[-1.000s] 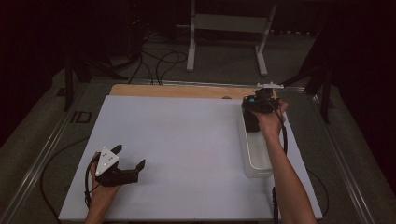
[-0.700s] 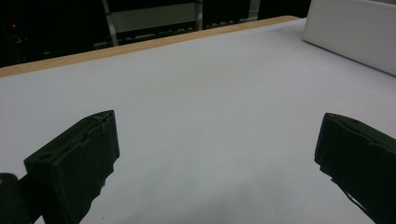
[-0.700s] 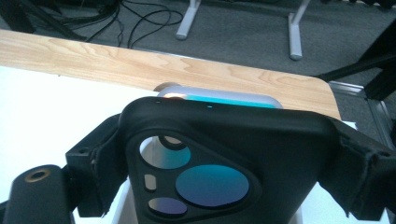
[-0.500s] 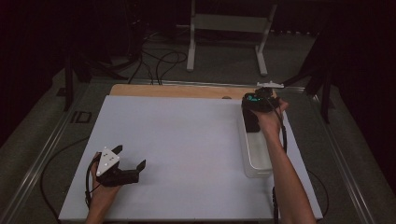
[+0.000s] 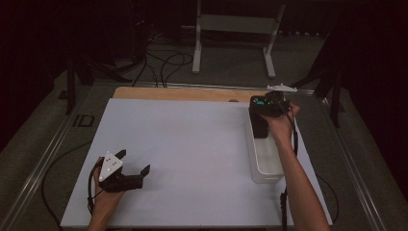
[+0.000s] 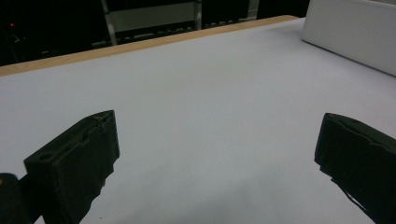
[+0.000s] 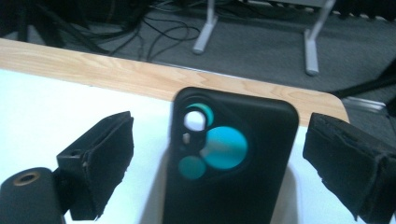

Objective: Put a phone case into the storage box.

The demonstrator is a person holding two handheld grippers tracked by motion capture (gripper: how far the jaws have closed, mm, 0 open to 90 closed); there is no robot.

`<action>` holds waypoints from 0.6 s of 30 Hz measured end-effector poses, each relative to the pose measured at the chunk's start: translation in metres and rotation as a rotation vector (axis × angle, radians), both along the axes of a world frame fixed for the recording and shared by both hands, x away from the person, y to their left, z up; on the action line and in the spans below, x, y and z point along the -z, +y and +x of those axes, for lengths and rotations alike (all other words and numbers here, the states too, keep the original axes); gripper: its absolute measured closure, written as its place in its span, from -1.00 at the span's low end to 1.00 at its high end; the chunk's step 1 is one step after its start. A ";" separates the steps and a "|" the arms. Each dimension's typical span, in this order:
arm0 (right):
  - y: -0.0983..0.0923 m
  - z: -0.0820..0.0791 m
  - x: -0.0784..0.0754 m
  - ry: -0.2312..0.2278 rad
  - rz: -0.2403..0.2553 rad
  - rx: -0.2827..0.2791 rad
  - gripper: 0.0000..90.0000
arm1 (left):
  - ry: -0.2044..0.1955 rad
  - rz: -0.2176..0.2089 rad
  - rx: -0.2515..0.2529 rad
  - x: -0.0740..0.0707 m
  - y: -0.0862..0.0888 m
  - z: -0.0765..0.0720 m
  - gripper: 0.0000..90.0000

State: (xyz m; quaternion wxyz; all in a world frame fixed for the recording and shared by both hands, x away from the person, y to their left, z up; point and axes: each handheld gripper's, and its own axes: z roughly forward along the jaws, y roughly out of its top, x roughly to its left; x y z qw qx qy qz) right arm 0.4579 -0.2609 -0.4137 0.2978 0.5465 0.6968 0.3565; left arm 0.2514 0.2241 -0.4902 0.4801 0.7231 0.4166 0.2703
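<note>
A white work surface [image 5: 192, 159] is laid over a wooden table whose bare edge [image 5: 183, 93] is exposed along the far side; dark flooring with cables and a grey metal stand [image 5: 235, 29] is seen beyond it. A clear rectangular bin [image 5: 265, 161] is placed at the right side of the surface. A black phone case [image 7: 229, 158], its teal-backed camera cut-outs turned toward the right gripper view, is positioned at the far end of the bin, between the jaws of the right gripper [image 5: 269, 103]. These jaws are spread wide and clear of the case on both sides. The left gripper [image 5: 132, 168] is held near the front left corner of the surface, jaws likewise apart, with nothing between them.
</note>
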 end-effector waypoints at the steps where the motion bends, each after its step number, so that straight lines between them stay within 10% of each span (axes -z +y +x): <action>1: 0.001 -0.003 -0.001 -0.001 0.000 -0.011 -0.81 | 0.001 0.000 0.000 0.000 0.000 0.000 -0.99; 18: 0.023 -0.075 -0.011 -0.062 0.035 -0.221 -0.81 | -0.002 -0.019 0.007 -0.005 0.003 -0.001 -0.99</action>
